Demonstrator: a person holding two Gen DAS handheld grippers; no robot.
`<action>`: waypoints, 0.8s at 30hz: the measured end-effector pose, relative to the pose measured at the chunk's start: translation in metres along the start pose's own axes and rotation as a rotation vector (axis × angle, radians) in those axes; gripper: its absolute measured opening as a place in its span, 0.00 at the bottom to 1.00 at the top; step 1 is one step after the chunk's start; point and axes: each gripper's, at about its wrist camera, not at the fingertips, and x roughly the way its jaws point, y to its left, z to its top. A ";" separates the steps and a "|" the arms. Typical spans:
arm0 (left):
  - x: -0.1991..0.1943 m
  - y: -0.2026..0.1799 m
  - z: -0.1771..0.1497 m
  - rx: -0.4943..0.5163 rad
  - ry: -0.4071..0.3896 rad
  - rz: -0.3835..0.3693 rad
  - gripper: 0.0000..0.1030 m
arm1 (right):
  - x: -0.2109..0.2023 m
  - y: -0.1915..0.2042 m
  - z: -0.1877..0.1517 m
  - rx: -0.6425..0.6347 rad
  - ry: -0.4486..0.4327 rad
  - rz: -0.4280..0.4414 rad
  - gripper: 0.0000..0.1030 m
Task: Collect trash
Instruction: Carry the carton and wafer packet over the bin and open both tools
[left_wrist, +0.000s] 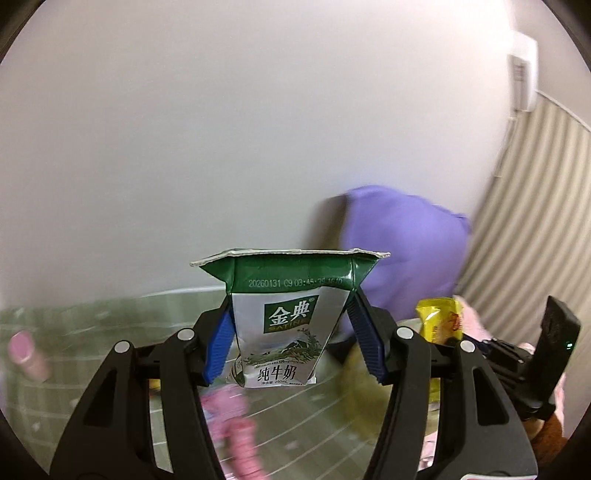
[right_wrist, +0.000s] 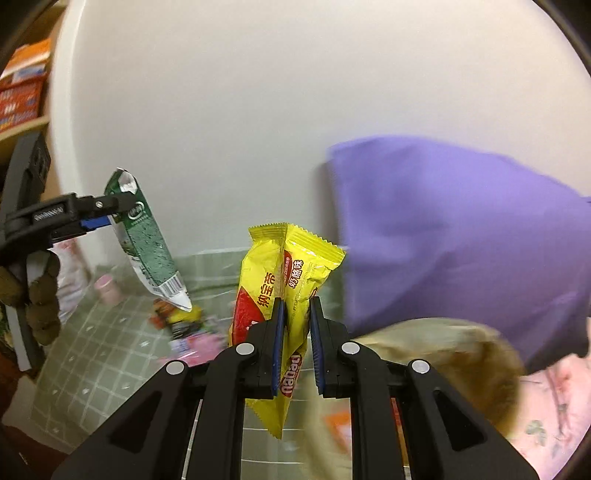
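Note:
My left gripper is shut on a squashed green and white milk carton and holds it up above the table. The carton also shows in the right wrist view, hanging from the left gripper. My right gripper is shut on a yellow snack wrapper, held upright in the air. The wrapper shows at the right in the left wrist view.
A green checked tablecloth covers the table, with pink and colourful packets lying on it. A pink bottle stands at the left. A purple cloth hangs against the white wall. A brown furry thing lies below it.

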 end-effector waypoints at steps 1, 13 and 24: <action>0.005 -0.011 0.003 0.012 0.001 -0.028 0.54 | -0.008 -0.010 0.000 0.010 -0.012 -0.027 0.14; 0.078 -0.117 -0.006 0.109 0.114 -0.302 0.54 | -0.066 -0.100 -0.022 0.121 -0.059 -0.270 0.14; 0.142 -0.144 -0.071 0.115 0.302 -0.370 0.53 | -0.009 -0.105 -0.058 0.090 0.046 -0.214 0.14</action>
